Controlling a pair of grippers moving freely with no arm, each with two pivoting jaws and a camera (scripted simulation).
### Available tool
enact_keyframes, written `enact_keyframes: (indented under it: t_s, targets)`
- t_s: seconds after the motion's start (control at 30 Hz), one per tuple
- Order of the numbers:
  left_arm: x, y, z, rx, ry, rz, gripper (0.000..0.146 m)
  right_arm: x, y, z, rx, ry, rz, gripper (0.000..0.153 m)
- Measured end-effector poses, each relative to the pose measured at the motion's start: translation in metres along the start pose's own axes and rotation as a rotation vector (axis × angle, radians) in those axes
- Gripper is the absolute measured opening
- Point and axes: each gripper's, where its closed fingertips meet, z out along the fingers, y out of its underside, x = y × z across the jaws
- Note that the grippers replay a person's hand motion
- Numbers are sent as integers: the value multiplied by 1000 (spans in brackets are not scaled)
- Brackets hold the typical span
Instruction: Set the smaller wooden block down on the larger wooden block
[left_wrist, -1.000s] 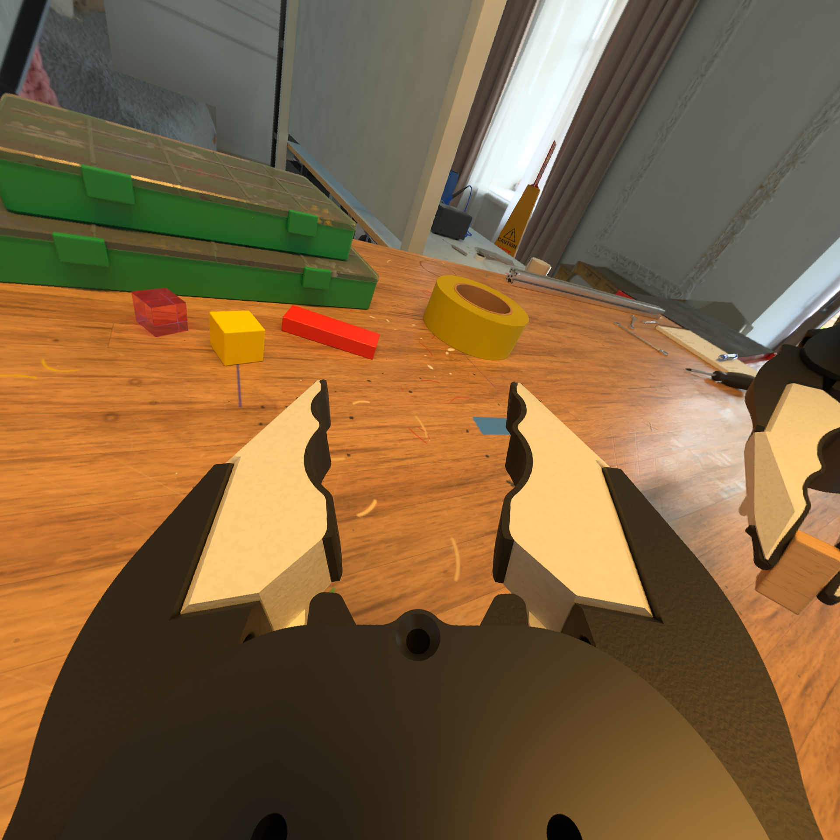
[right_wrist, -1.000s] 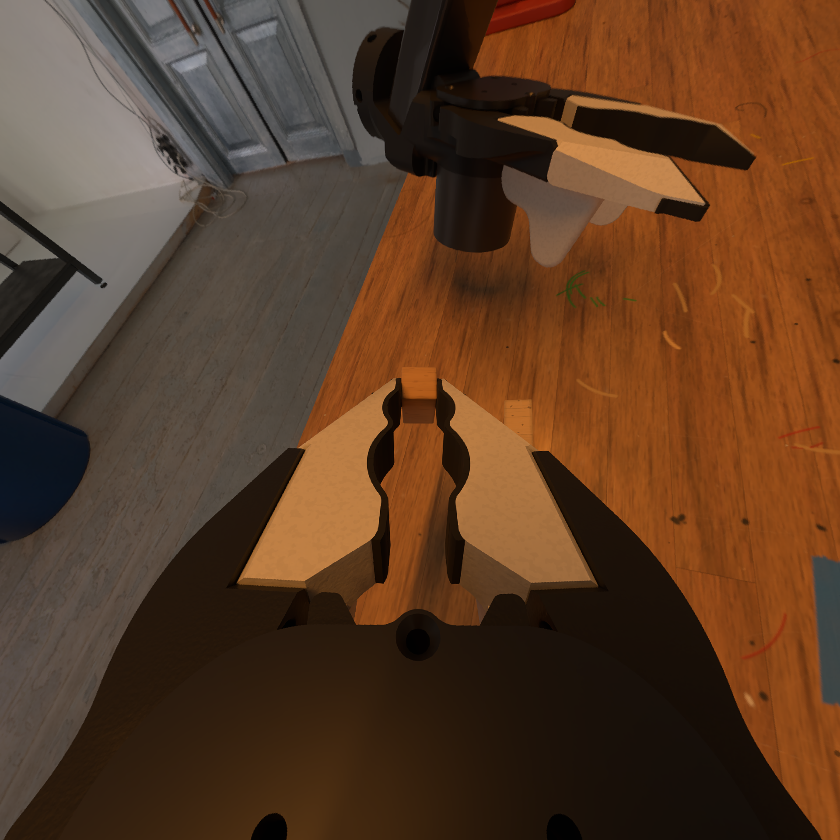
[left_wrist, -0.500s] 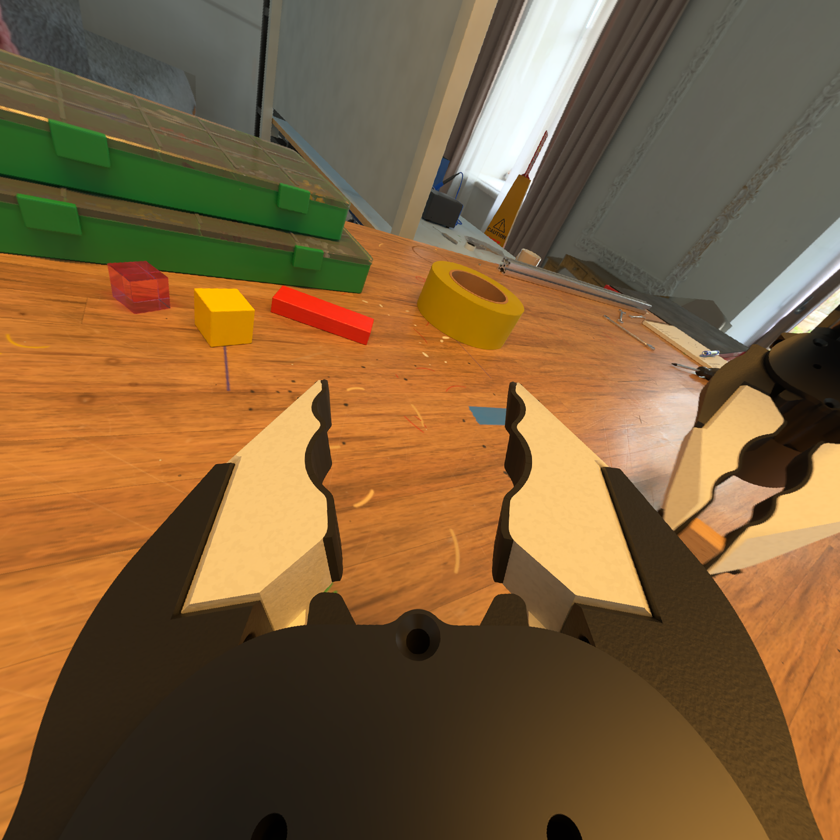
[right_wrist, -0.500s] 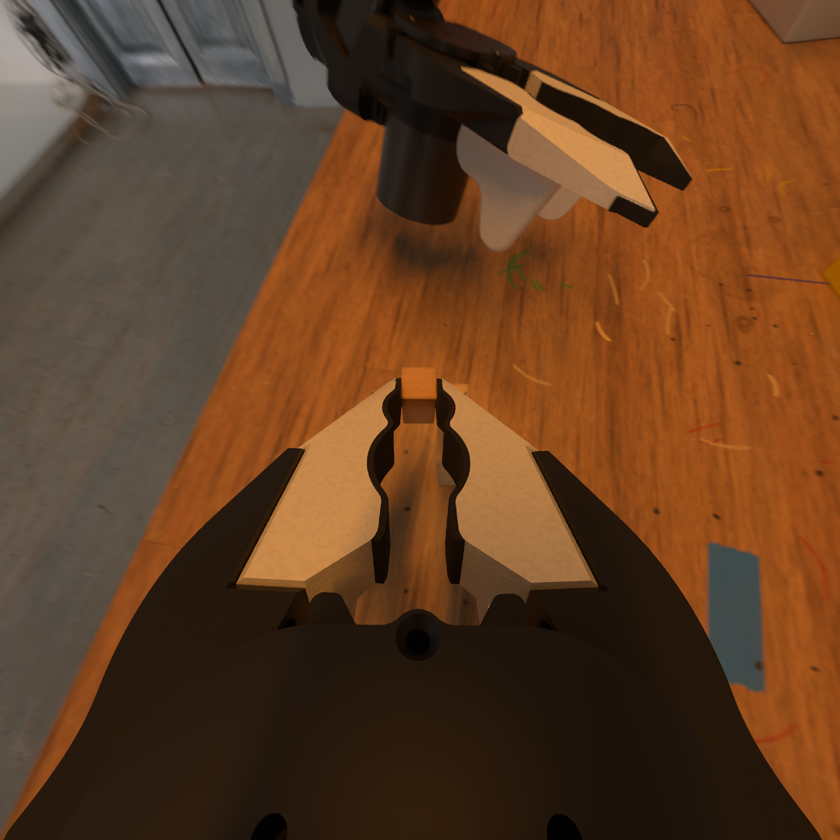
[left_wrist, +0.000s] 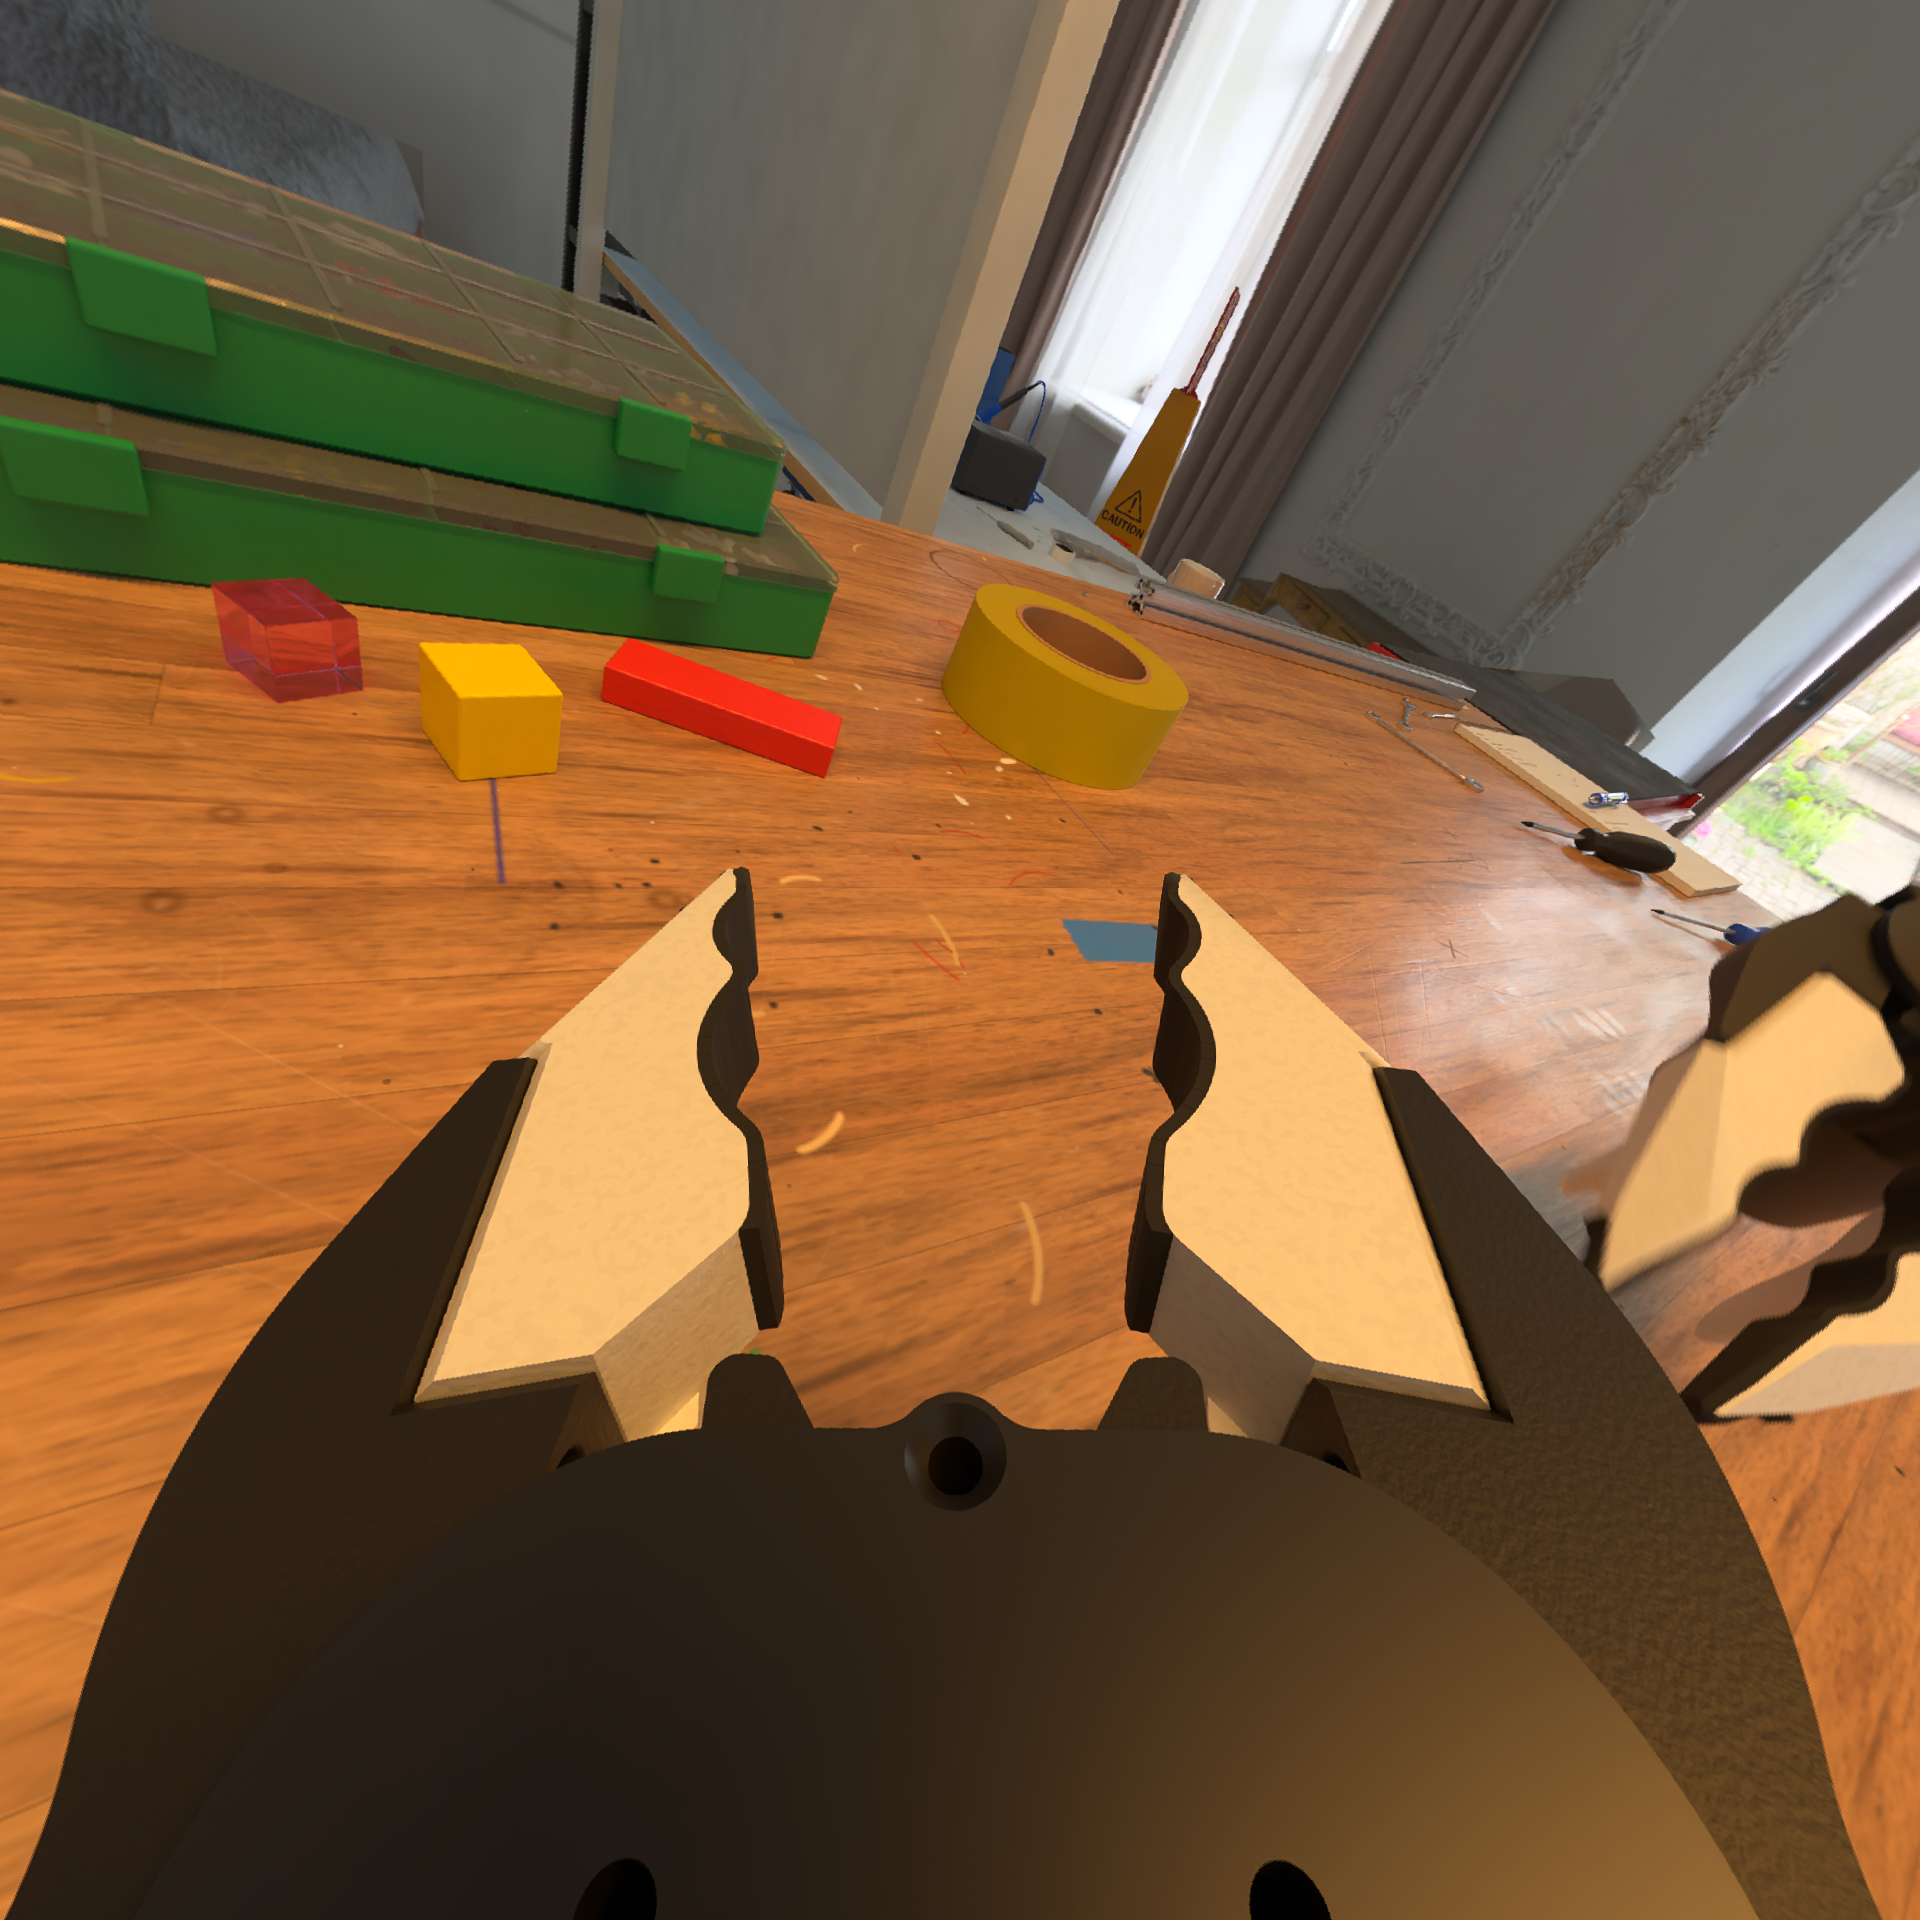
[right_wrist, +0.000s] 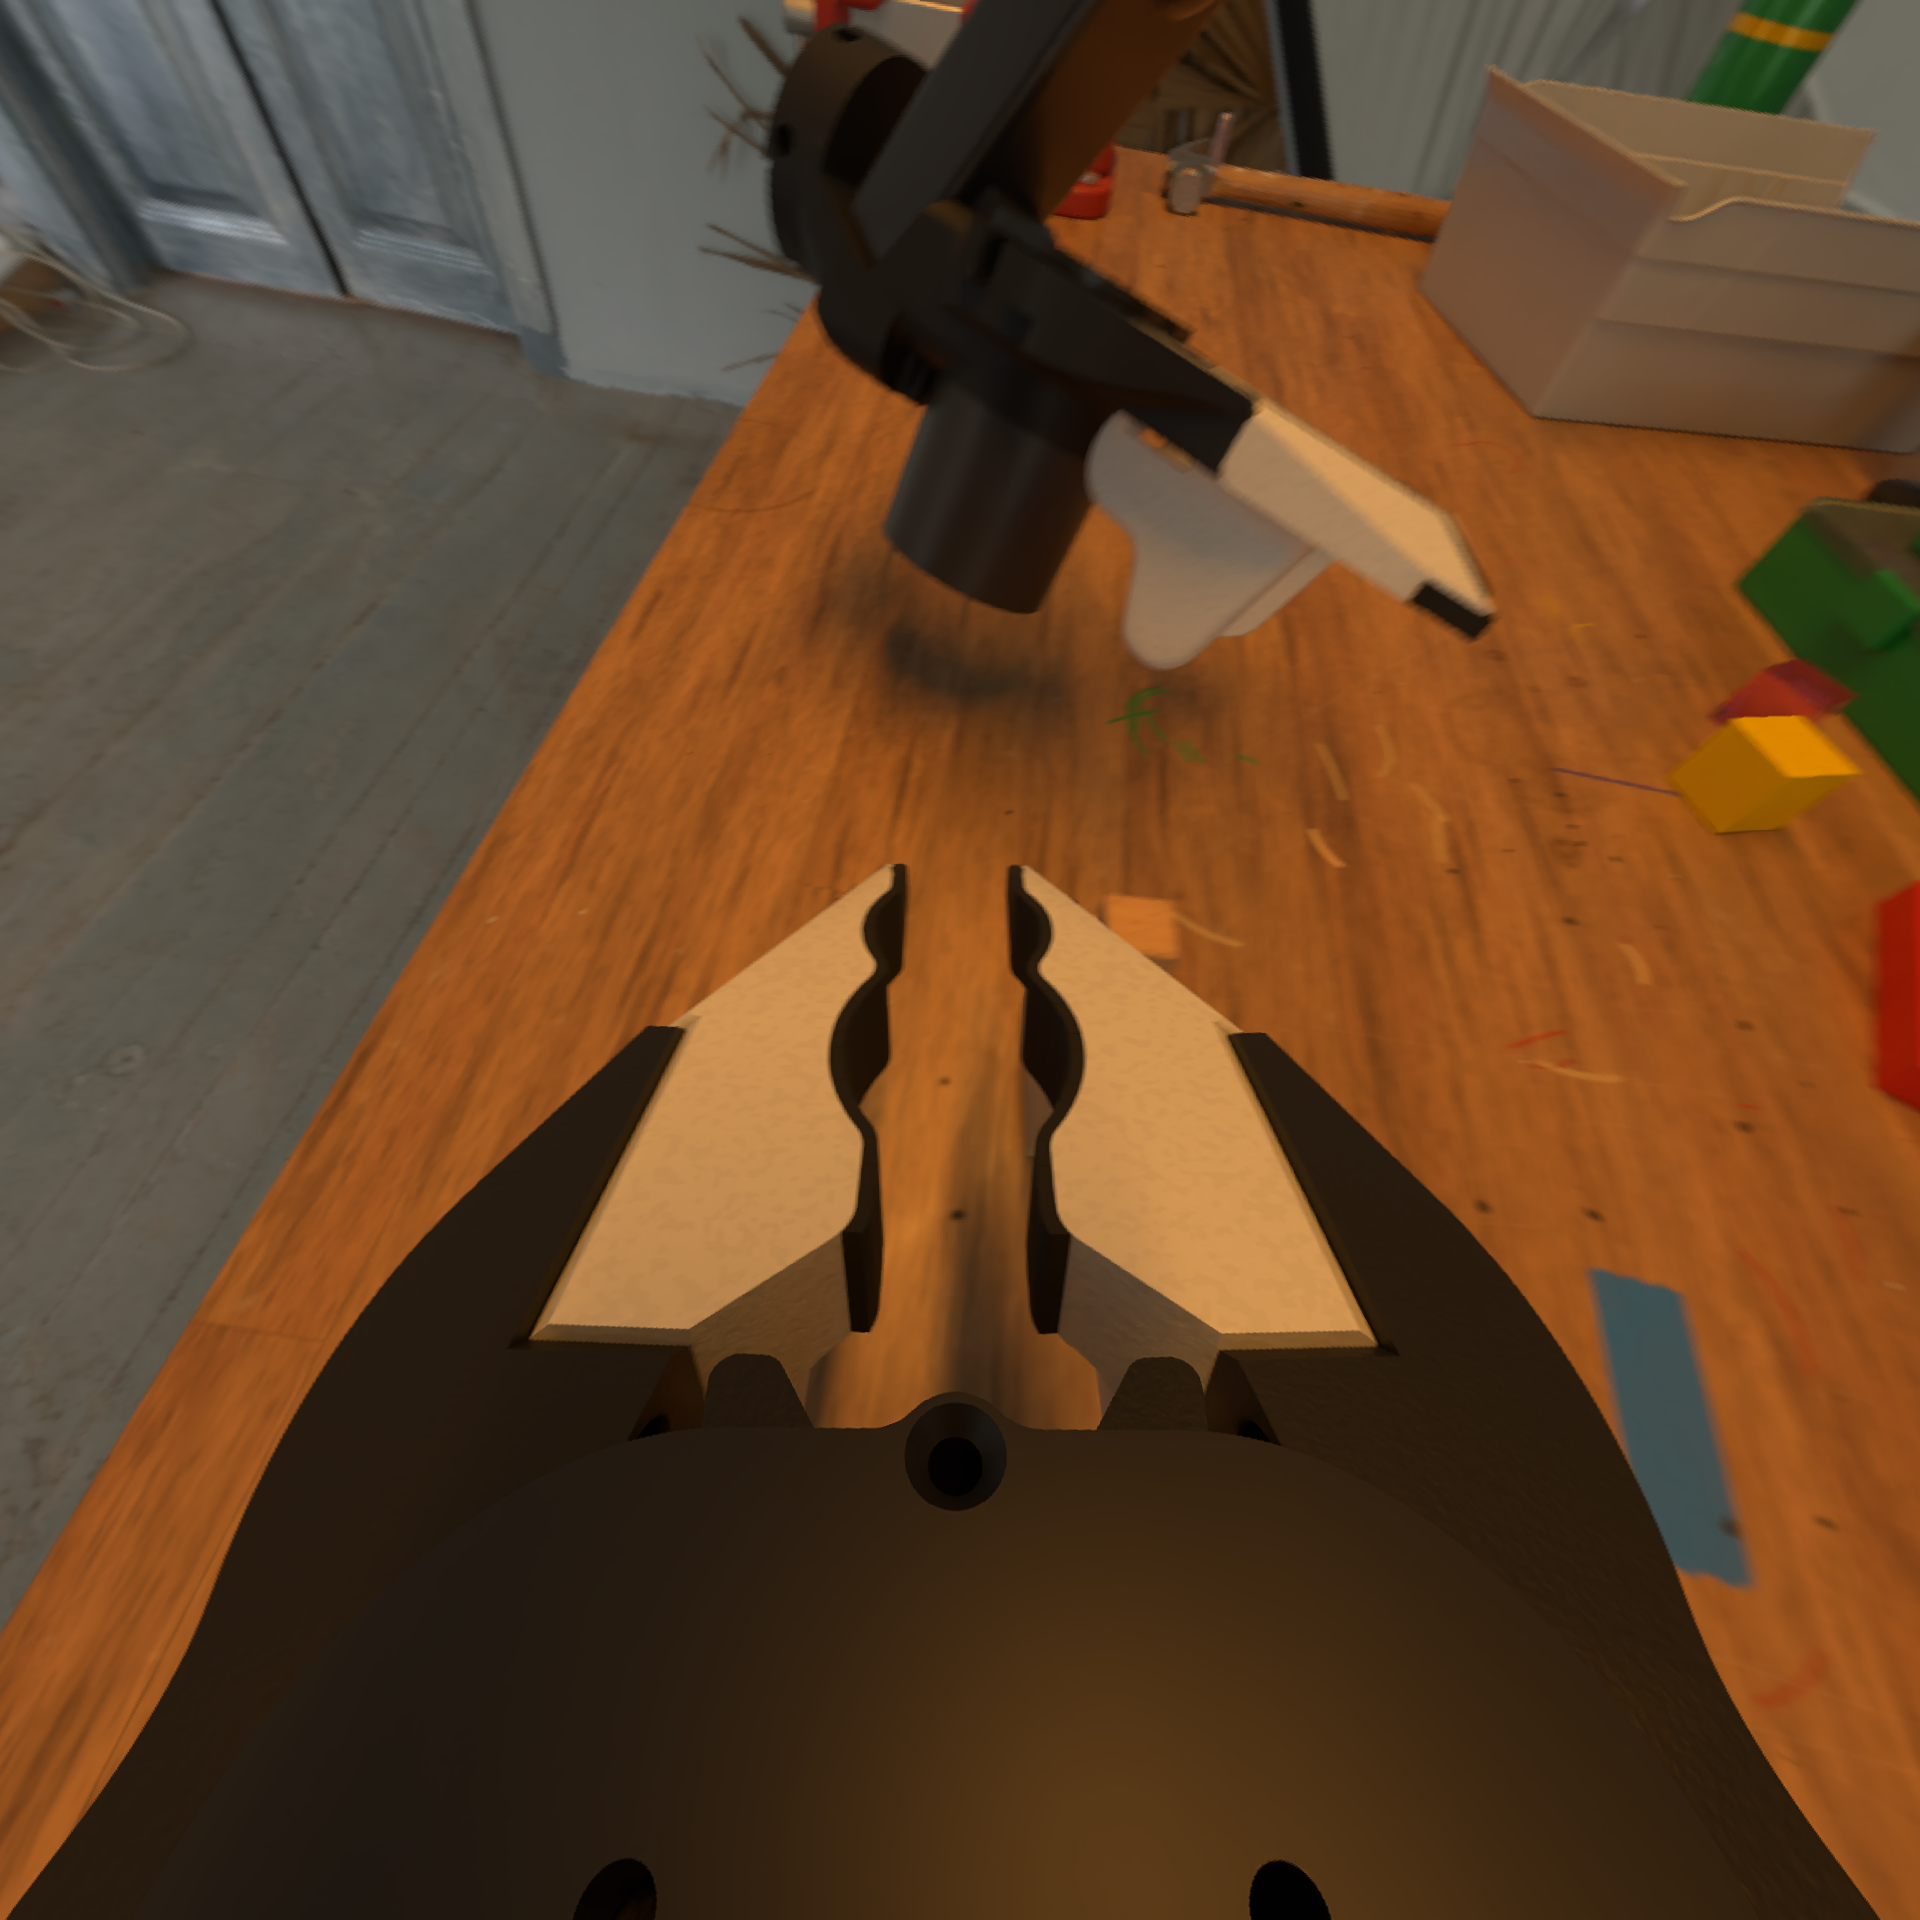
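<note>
My right gripper (right_wrist: 956, 873) is narrowly open and empty, low over the wooden table (right_wrist: 935, 748) near its left edge. A small tan wooden block (right_wrist: 1143, 928) lies just right of its right fingertip. I cannot tell whether this is one block or the smaller block resting on the larger. My left gripper (left_wrist: 956, 883) is open and empty above the table. It also shows in the right wrist view (right_wrist: 1382, 603), hovering farther ahead. The right gripper shows blurred at the right edge of the left wrist view (left_wrist: 1766, 1226), with no block seen in it.
Two stacked green organiser cases (left_wrist: 395, 488), a red clear cube (left_wrist: 286, 639), a yellow cube (left_wrist: 488, 707), a red bar (left_wrist: 722, 707) and a yellow tape roll (left_wrist: 1060, 686) lie ahead. A white drawer box (right_wrist: 1683, 270) and hammer (right_wrist: 1309, 197) stand beyond. The floor (right_wrist: 312, 727) drops off left.
The small block that was pinched between my right fingertips is gone from them, and the jaws have parted slightly. The right gripper has swung towards the table's middle. The left gripper barely moved.
</note>
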Motion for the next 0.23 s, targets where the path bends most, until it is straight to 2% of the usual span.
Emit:
enact_keyframes:
  t_s: [0.07,0.23]
  targets:
    - [0,1,1,-3,6,-8,78,-9,12,4,-4,-14,-9,2]
    - [3,1,0,-2,10,-4,78,16,31,12,-40,172,-74,0]
